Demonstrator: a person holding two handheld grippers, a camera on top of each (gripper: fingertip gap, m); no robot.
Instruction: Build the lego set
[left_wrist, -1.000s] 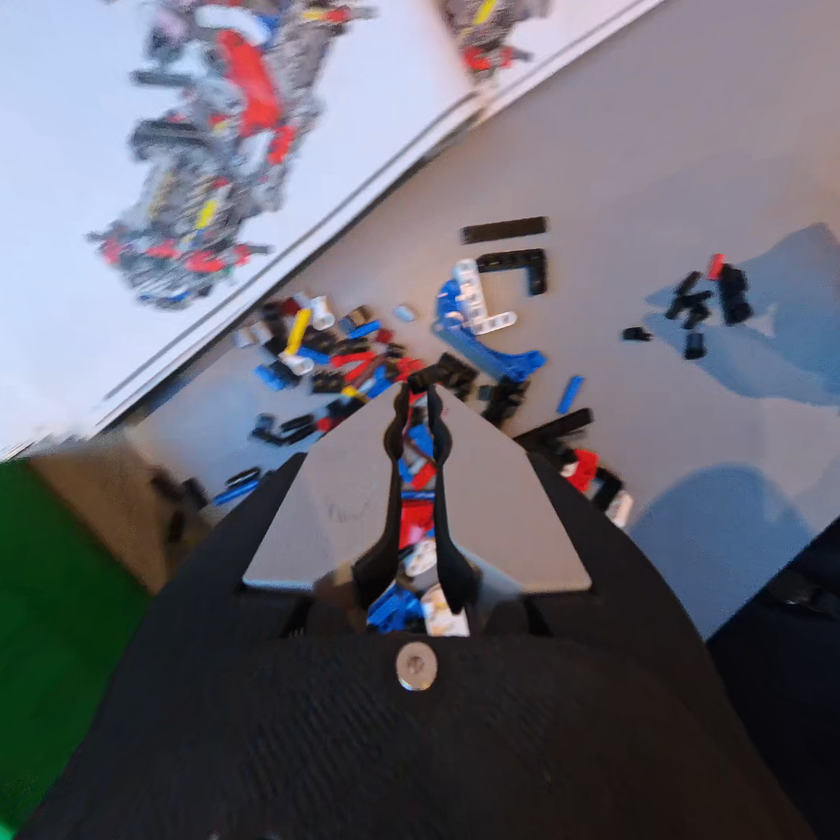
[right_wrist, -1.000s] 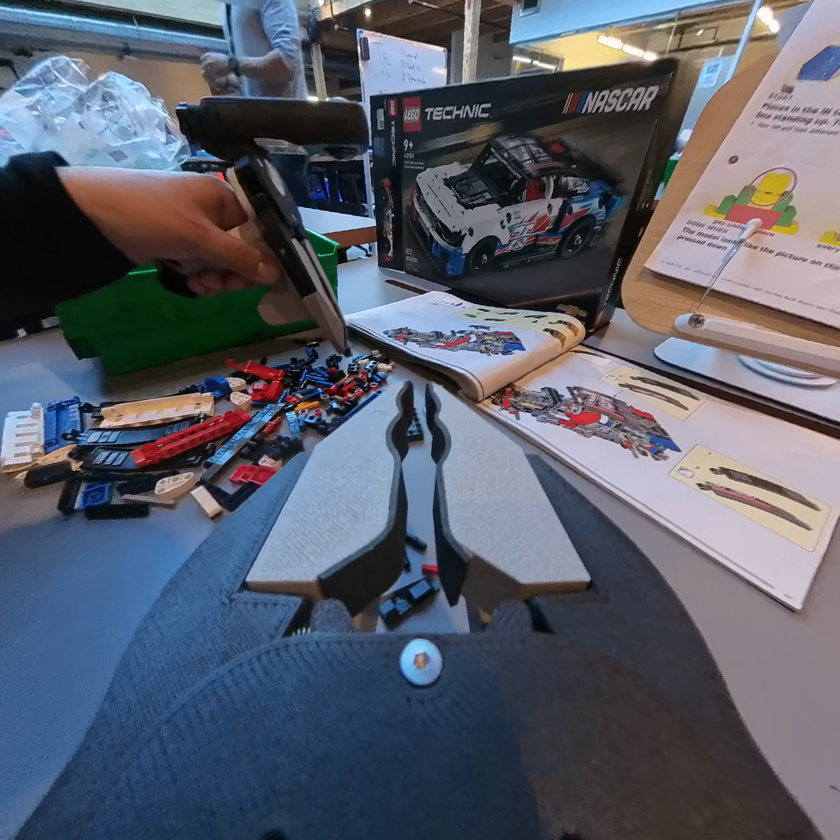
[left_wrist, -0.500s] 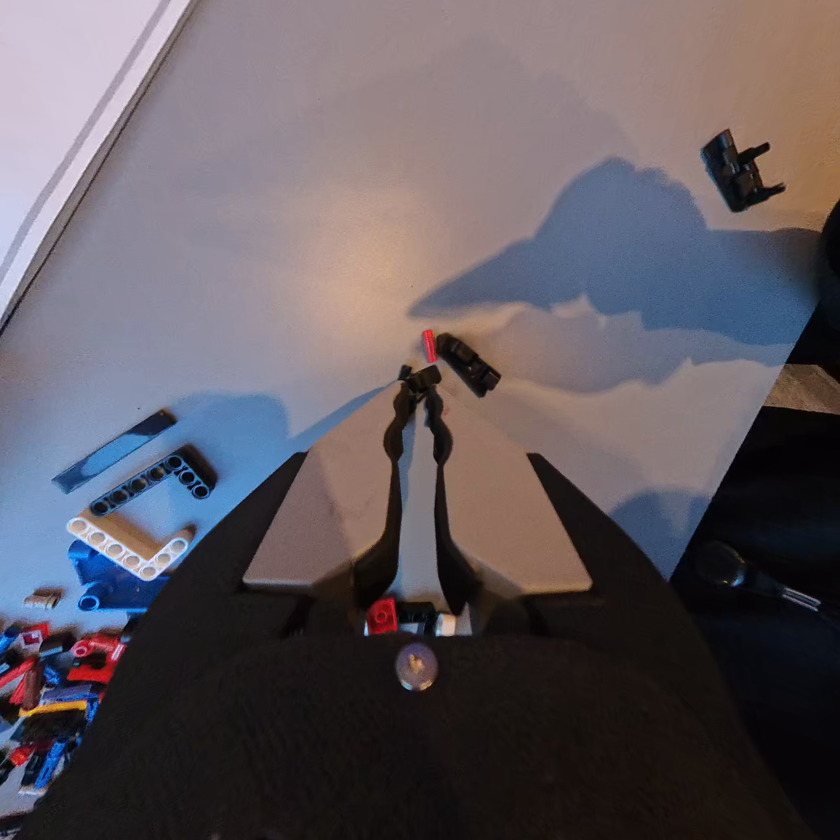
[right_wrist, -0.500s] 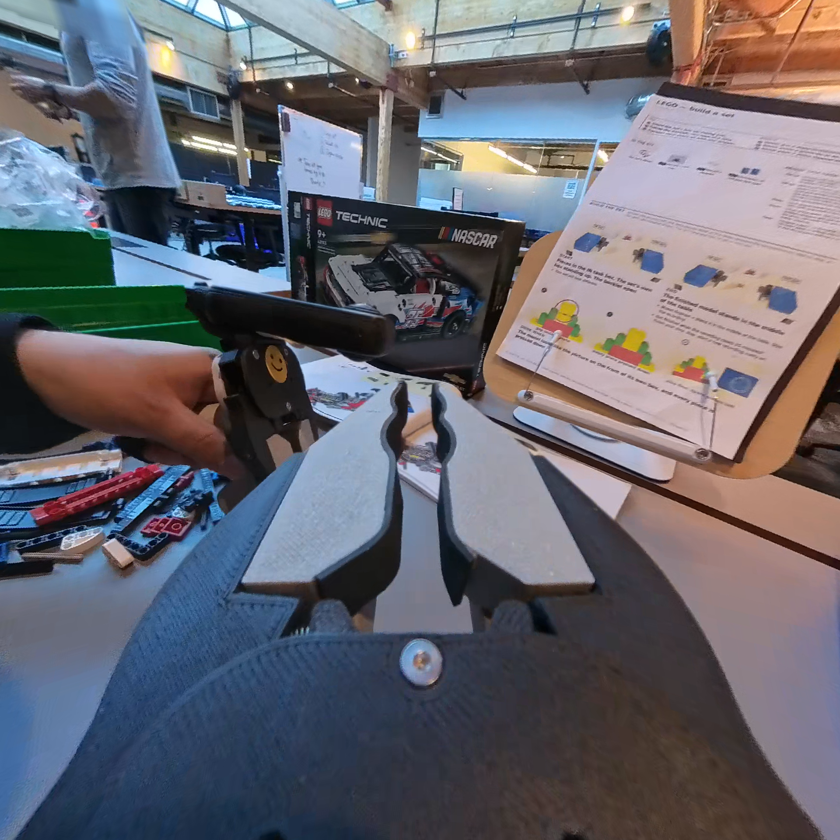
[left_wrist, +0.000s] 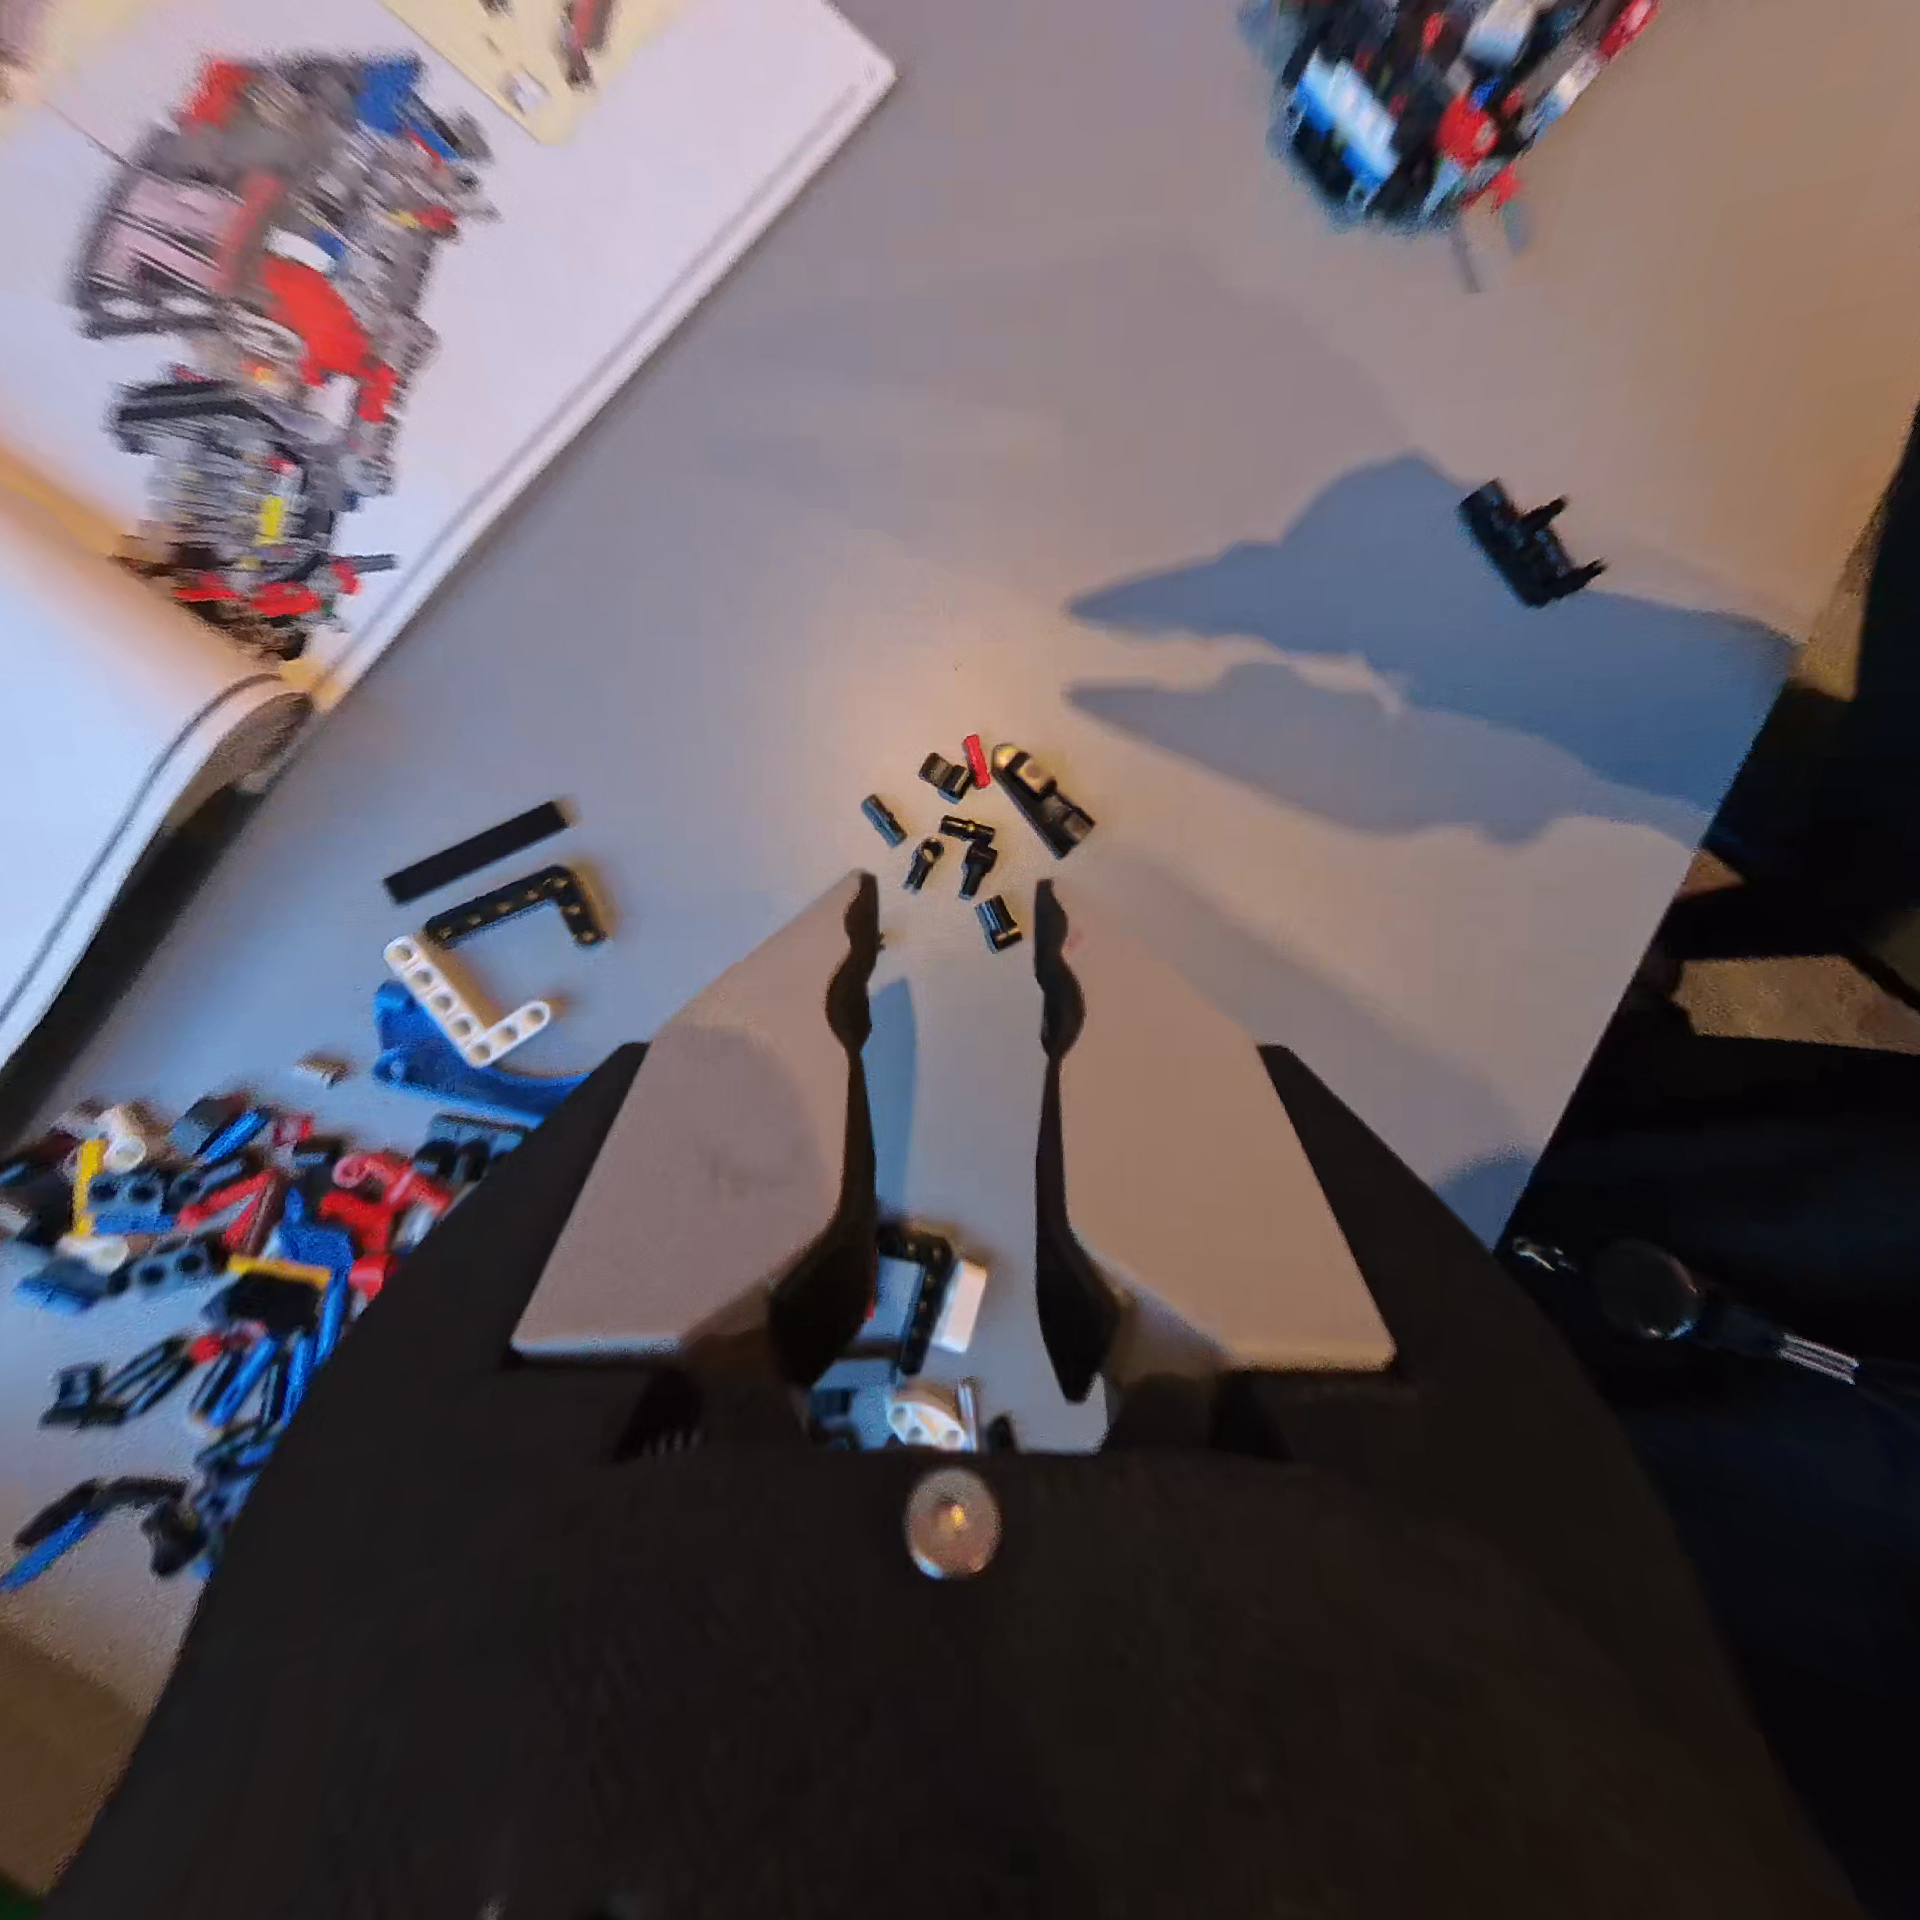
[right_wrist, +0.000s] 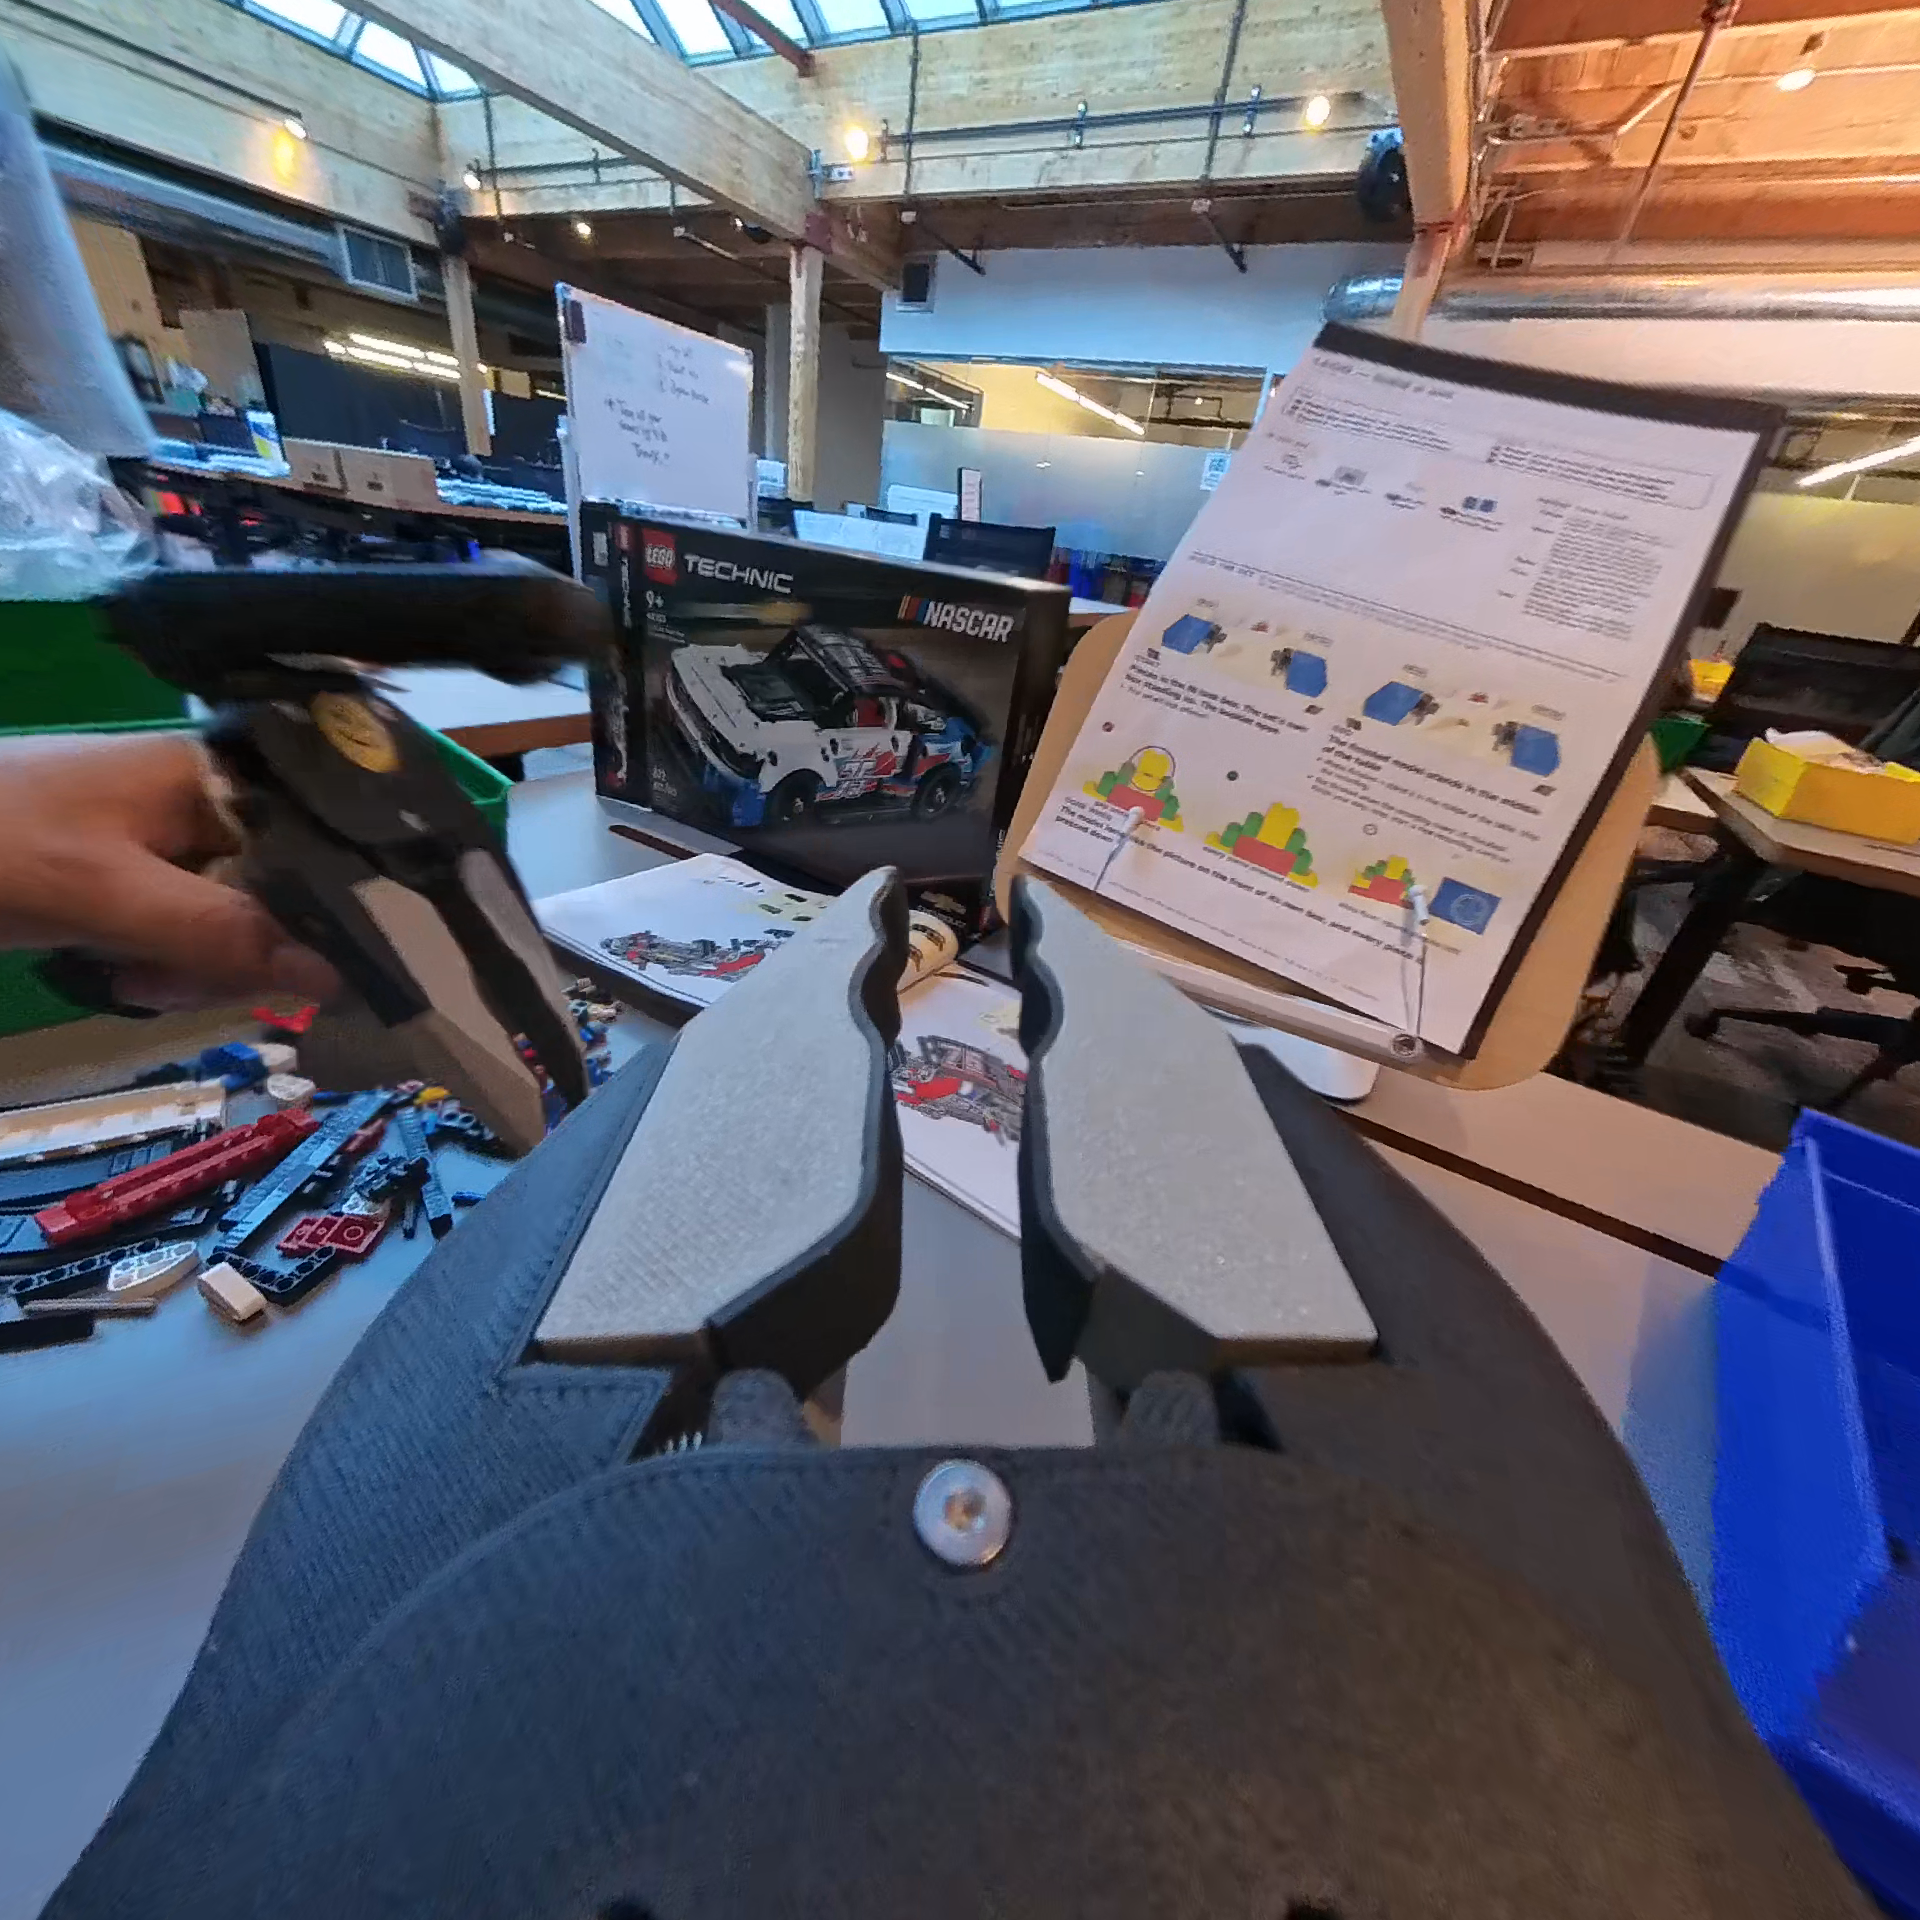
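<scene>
My left gripper (left_wrist: 956, 896) is open and empty, hovering just above a cluster of small black pins (left_wrist: 966, 831). One black pin (left_wrist: 997, 923) lies between its fingertips. A red pin (left_wrist: 974, 758) and a black connector (left_wrist: 1039, 800) lie just beyond. A pile of loose parts (left_wrist: 187, 1226) is at the lower left, and a partly built model (left_wrist: 1434, 94) is blurred at the top right. My right gripper (right_wrist: 956, 899) is raised above the table, narrowly open and empty. The left gripper (right_wrist: 540, 1112), held by a hand, also shows in the right wrist view.
An open instruction booklet (left_wrist: 260, 312) lies at the upper left. White (left_wrist: 457, 997) and black (left_wrist: 520, 904) L-beams lie by the pile. The table edge (left_wrist: 1662, 935) is close on the right. The set box (right_wrist: 831, 686), a sheet on a stand (right_wrist: 1403, 675) and a blue bin (right_wrist: 1818, 1403) are also here. The black connector (left_wrist: 1039, 800) is about 10 cm from my left fingertips and 25 cm from my right.
My left gripper carried a small black pin from the pile to the pin cluster, then opened and let it go. My right gripper tilted upward and its jaws widened slightly.
</scene>
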